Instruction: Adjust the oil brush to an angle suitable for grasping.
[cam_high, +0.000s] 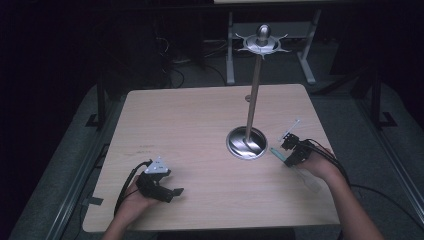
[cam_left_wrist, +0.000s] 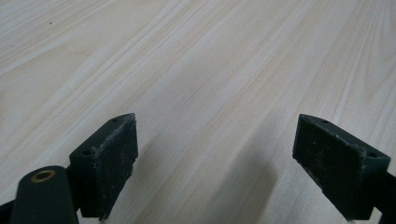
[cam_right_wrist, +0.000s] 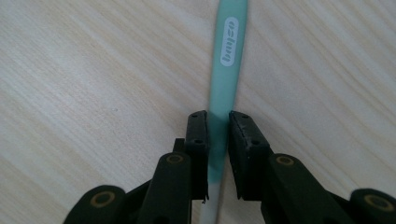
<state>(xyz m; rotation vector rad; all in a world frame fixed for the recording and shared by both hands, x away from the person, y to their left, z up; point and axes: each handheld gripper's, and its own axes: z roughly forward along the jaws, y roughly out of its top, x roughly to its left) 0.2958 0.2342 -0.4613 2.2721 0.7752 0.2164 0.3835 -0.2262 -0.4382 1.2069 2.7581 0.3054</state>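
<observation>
Your right gripper (cam_right_wrist: 218, 135) has its fingers pinching the teal toothbrush (cam_right_wrist: 228, 70) over the worktop (cam_high: 200, 125). Lower left, your left gripper (cam_left_wrist: 217, 163) rests with fingers spread wide.

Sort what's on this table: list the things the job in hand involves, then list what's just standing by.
In the job:
- teal toothbrush, between the jaws of the right gripper
- right gripper

Standing by:
- metal stand with a tall pole and hooked top, nothing hanging on it
- left gripper, jaws wide apart over bare wooden table
</observation>
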